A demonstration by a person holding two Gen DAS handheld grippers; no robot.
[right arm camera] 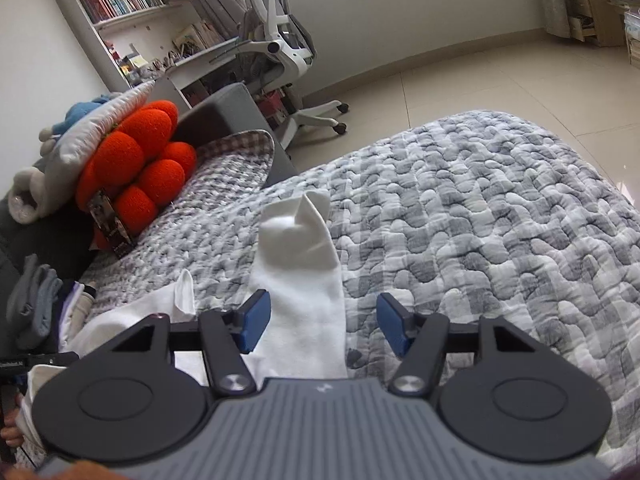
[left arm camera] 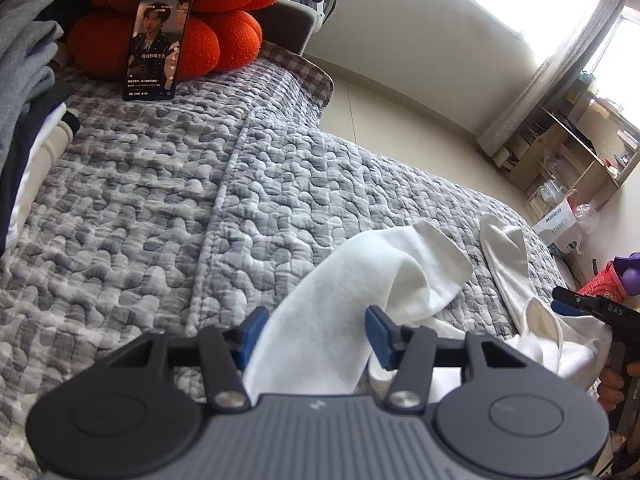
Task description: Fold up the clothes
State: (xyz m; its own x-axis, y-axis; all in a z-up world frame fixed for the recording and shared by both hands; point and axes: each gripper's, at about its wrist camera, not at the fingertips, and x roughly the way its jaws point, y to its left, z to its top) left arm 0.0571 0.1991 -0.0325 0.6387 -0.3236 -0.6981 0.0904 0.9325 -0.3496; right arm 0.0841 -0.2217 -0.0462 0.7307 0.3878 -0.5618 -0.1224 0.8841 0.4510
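A white garment lies on the grey quilted bed (left arm camera: 160,184). In the left wrist view one white sleeve (left arm camera: 360,280) runs up between the open jaws of my left gripper (left arm camera: 316,330), and the other sleeve (left arm camera: 508,256) lies to the right. My right gripper's fingers (left arm camera: 572,304) show at the right edge, by the garment. In the right wrist view my right gripper (right arm camera: 324,324) is open over a white sleeve (right arm camera: 300,264) that runs forward between its jaws. Neither gripper holds cloth.
An orange knobbly cushion (left arm camera: 180,20) with a phone (left arm camera: 158,44) propped on it stands at the bed's head. Folded grey and dark clothes (left arm camera: 24,80) are stacked at the left. A white office chair (right arm camera: 280,40) and desk stand beyond the bed.
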